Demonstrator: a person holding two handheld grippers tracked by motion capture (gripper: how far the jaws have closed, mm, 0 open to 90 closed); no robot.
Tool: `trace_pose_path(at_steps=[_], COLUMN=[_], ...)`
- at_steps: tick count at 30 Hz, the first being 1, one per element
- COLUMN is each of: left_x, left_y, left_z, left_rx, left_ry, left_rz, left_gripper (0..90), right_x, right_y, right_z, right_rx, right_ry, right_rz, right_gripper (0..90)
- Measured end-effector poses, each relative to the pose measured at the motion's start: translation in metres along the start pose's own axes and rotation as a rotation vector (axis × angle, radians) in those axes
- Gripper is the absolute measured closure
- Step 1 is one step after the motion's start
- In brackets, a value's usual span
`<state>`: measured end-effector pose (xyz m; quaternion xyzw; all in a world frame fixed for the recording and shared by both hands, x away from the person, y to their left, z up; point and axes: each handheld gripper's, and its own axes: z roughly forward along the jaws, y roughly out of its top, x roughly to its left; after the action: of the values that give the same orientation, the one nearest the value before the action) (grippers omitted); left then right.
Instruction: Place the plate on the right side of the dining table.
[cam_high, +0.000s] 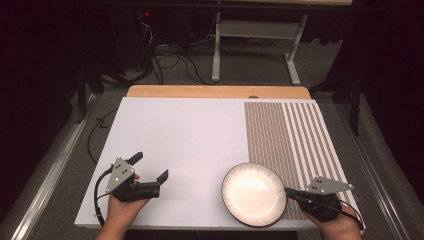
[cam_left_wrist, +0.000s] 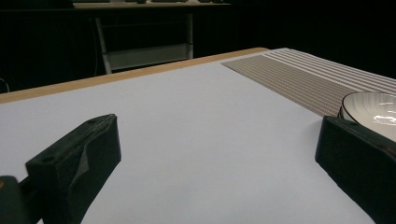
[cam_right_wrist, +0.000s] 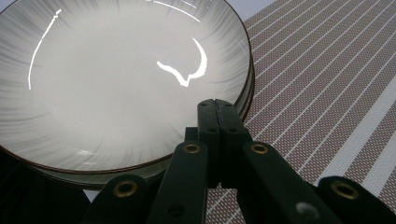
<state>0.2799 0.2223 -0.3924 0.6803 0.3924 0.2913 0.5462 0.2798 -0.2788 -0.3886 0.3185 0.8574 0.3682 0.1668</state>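
Nearest the person's edge of the table, the right gripper (cam_high: 290, 192) sat at the near right corner, held in the right hand (cam_high: 340, 224). Its jaws were fully closed against each other, tips meeting over the near right rim of the plate (cam_high: 254, 194). From the right gripper view the closed jaws overlapped the plate (cam_right_wrist: 116, 84) rim; whether they touched it or pinched it could not be told. Nothing was visible between the pads.

The plate was white with a dark rim and faint grey radial streaks. It rested near the front edge of the table, straddling the border between the plain white mat (cam_high: 180, 145) and the striped brown placemat (cam_high: 295, 135).

At the near left, the left gripper (cam_high: 150, 169) was held in the left hand (cam_high: 122, 207), just above or on the white mat, well apart from the plate. Its jaws stood wide open with bare mat between them. In the left gripper view the plate (cam_left_wrist: 373, 109) showed beside the right-hand jaw.

Farther back, the white mat ran to a wooden table edge (cam_high: 220, 91). Beyond it lay grey floor with black cables (cam_high: 170, 62) and the white legs of a second table (cam_high: 255, 50).
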Motion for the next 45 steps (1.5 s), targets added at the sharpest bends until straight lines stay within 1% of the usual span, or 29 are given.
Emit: trace_pose_path(at_steps=[5,8,12,13,22,24,25,26,29,36,37,39,42,43,44,45], left_x=[0.000,0.000,0.000,0.000,0.000,0.000,0.000,0.000,0.001,-0.001,-0.002,-0.005,-0.013,-0.017,-0.020,-0.025], left_y=[0.000,0.000,0.000,0.000,0.000,0.000,0.000,0.000,0.000,0.001,0.002,0.004,0.010,0.013,0.016,0.019], left_z=[0.000,0.000,0.000,0.000,0.001,0.001,0.001,0.001,0.000,0.000,0.000,0.000,0.001,0.003,0.006,0.008], left_rx=[0.000,0.000,-0.001,-0.001,0.002,0.002,0.002,0.002,0.001,-0.004,-0.006,-0.009,-0.008,0.000,0.015,0.031], left_ry=[0.000,-0.001,-0.001,-0.002,0.000,0.001,0.002,0.002,0.001,-0.007,-0.011,-0.024,-0.057,-0.080,-0.117,-0.140], left_rz=[0.000,0.000,-0.001,0.000,-0.002,-0.004,-0.003,-0.004,-0.004,-0.006,-0.005,-0.008,-0.017,-0.026,-0.033,-0.037], left_gripper=[0.9,0.9,0.9,0.9,0.9,0.9,0.9,0.9,0.9,0.9,0.9,0.9,0.9,1.0,1.0,1.0], right_x=[0.002,0.005,0.010,0.011,0.010,0.011,0.013,0.015,0.020,0.028,0.029,0.030,0.030,0.030,0.030,0.030], right_y=[0.001,0.002,0.005,0.005,0.004,0.005,0.005,0.005,0.009,0.013,0.013,0.013,0.014,0.014,0.014,0.014], right_z=[0.002,0.005,0.011,0.012,0.013,0.014,0.016,0.018,0.022,0.031,0.031,0.033,0.033,0.033,0.033,0.033], right_rx=[0.002,0.005,0.011,0.008,0.004,0.007,0.018,0.019,0.029,0.038,0.044,0.036,0.037,0.037,0.038,0.037], right_ry=[0.011,0.026,0.048,0.044,0.057,0.070,0.075,0.077,0.088,0.107,0.106,0.109,0.106,0.105,0.104,0.103], right_rz=[-0.002,-0.001,-0.014,-0.020,-0.015,-0.019,-0.019,-0.033,-0.047,-0.060,-0.066,-0.068,-0.066,-0.066,-0.066,-0.067], right_gripper=[90.0,90.0,90.0,90.0,90.0,90.0,90.0,90.0,90.0,90.0,90.0,90.0,90.0,90.0,90.0,90.0])
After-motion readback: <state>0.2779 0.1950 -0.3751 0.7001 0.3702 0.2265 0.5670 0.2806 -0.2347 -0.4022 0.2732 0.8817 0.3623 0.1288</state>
